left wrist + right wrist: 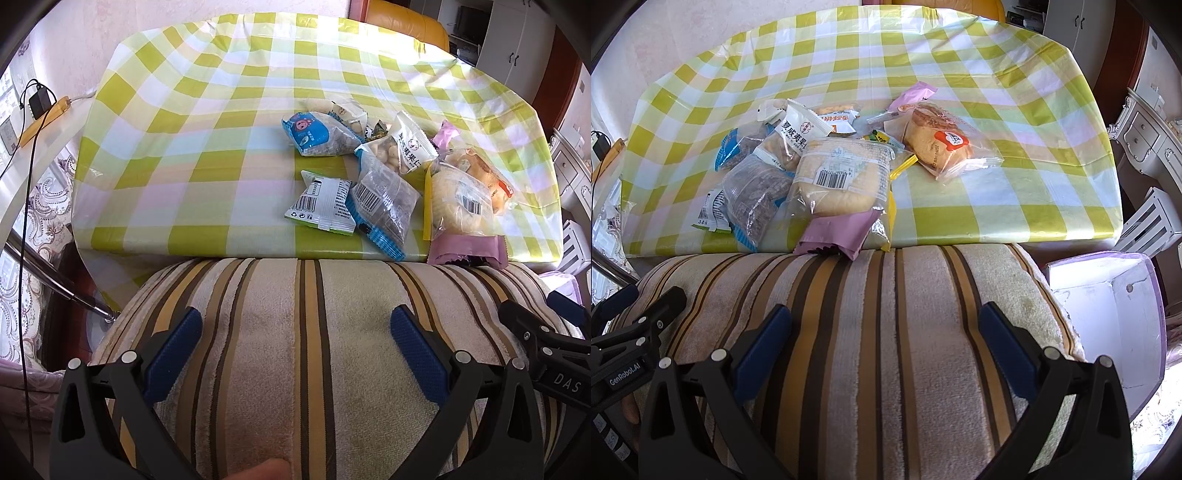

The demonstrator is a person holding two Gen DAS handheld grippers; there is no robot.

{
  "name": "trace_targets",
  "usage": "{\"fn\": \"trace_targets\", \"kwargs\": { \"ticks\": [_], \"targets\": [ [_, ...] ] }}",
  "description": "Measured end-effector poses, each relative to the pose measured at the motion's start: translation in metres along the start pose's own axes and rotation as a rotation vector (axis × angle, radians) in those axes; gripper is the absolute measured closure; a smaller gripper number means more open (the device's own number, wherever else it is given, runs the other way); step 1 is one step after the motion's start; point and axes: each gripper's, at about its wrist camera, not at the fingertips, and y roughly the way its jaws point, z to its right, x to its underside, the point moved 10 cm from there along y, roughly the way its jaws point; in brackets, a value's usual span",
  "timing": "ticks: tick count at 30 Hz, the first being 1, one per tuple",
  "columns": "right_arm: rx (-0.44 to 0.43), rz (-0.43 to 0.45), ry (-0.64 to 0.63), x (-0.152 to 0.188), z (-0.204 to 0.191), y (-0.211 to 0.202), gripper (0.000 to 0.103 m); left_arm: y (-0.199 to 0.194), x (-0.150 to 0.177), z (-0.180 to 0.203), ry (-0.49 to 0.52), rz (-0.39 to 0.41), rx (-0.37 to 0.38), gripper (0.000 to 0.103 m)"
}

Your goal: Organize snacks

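The table [997, 110] with its green checked cloth fills most of what I see ahead, and this side of it lies the striped cushion [886, 332], over which I hold both tools. To my right, beside the cushion and below the table edge, stands a white box with a lilac rim [1108, 295], open at the top; I take it for the place the snacks should go, though I cannot be sure. The snacks sit heaped at the near edge of the table: a pale bun in a clear bag [838, 184], a browner bun in its bag [942, 144] just to the right of the heap, a clear packet with blue edges [384, 206], a white and green packet [321, 203] beside it, and a mauve wrapper [834, 236] hanging over the table edge. My left gripper [295, 350] and my right gripper [886, 347] both stand wide and empty. I would begin with the right one on the browner bun, since it lies apart, pinching the loose bag end and not the bread, and leave the slippery overlapped packets until the heap is thinner
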Motion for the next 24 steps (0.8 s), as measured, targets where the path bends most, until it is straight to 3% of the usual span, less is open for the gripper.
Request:
{"fn": "trace_targets", "kwargs": {
  "ticks": [24],
  "targets": [
    [0.006, 0.002, -0.004, -0.0008, -0.0024, 0.0006, 0.001, 0.003, -0.0005, -0.0001, -0.008, -0.002, 0.008, 0.004]
  ]
}}
